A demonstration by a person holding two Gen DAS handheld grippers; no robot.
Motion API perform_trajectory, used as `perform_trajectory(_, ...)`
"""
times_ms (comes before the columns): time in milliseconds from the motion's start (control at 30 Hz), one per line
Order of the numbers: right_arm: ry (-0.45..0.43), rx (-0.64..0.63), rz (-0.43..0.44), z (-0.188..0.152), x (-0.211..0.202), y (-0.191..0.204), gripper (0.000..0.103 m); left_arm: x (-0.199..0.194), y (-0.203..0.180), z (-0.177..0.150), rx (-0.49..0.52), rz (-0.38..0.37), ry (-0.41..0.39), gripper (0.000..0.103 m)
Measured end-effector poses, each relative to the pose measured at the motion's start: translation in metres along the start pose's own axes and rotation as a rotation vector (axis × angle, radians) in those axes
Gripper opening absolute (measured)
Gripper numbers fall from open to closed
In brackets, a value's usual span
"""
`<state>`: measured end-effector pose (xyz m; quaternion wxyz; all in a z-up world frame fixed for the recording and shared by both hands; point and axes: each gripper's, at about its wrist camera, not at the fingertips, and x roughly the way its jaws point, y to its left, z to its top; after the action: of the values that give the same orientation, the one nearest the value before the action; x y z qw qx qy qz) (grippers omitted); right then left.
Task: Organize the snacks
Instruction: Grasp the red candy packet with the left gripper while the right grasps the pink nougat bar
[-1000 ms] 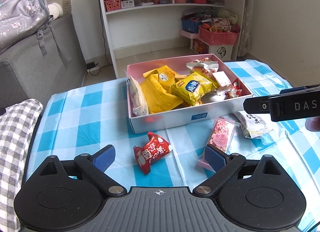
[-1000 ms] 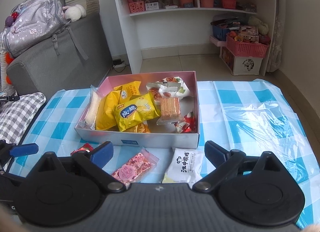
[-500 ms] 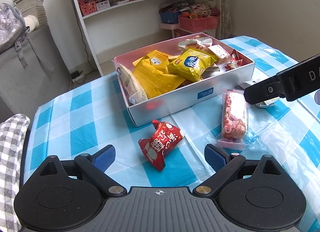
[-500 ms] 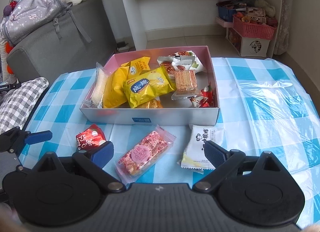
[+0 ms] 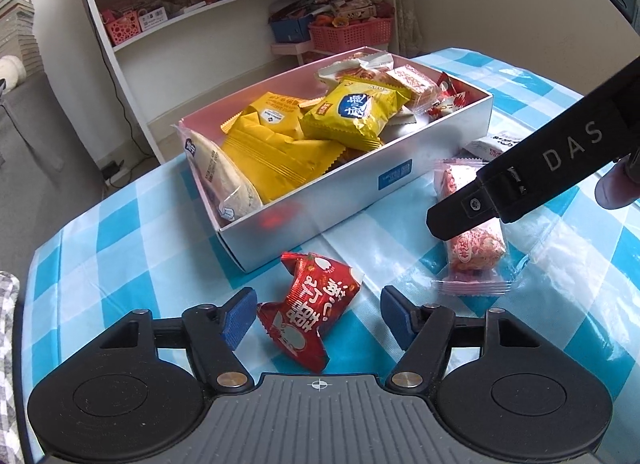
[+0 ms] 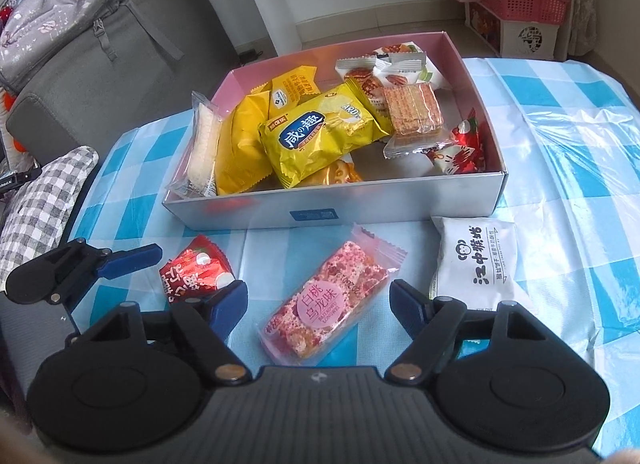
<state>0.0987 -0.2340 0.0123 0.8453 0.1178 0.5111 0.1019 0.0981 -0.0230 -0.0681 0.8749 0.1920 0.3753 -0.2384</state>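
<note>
Left gripper astride red packet

A grey sofa stands far left with a silvery backpack on it. A white shelf unit lines the far wall, a pink basket on the floor at its right. A grey checked cushion sits near left of the desk.

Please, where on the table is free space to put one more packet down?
Bare cloth lies left of the box, toward the checkered cushion, and on the right, beyond the white packet. The strip before the box is crowded: red packet, pink bar, white packet.
</note>
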Motion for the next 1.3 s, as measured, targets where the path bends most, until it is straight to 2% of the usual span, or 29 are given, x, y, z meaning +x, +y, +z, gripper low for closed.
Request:
perform_trajectory(233,0.015,-0.007,-0.029,-0.001,0.011,0.002,0.061,0.008,0.004,0.002,-0.037,0.003,0.025,0.045)
perform_trajectory(433,0.007,-0.056,-0.06,-0.005,0.011,0.009,0.055,0.007,-0.001,0.002,-0.038,0.02,0.036,0.041)
perform_trajectory(533,0.006,-0.071,-0.066,-0.007,0.009,0.011,0.046,0.006,-0.002,0.003,-0.052,0.028,0.045,0.036)
perform_trajectory(600,0.007,-0.076,-0.068,-0.008,0.008,0.012,0.036,0.006,-0.005,0.004,-0.05,0.04,0.052,0.036)
perform_trajectory(667,0.008,-0.084,-0.07,-0.007,0.007,0.012,0.032,0.006,-0.007,0.005,-0.048,0.048,0.058,0.034)
perform_trajectory(1300,-0.004,-0.093,-0.072,0.0,0.0,0.003,0.029,-0.002,-0.009,0.013,-0.134,0.088,0.092,0.029)
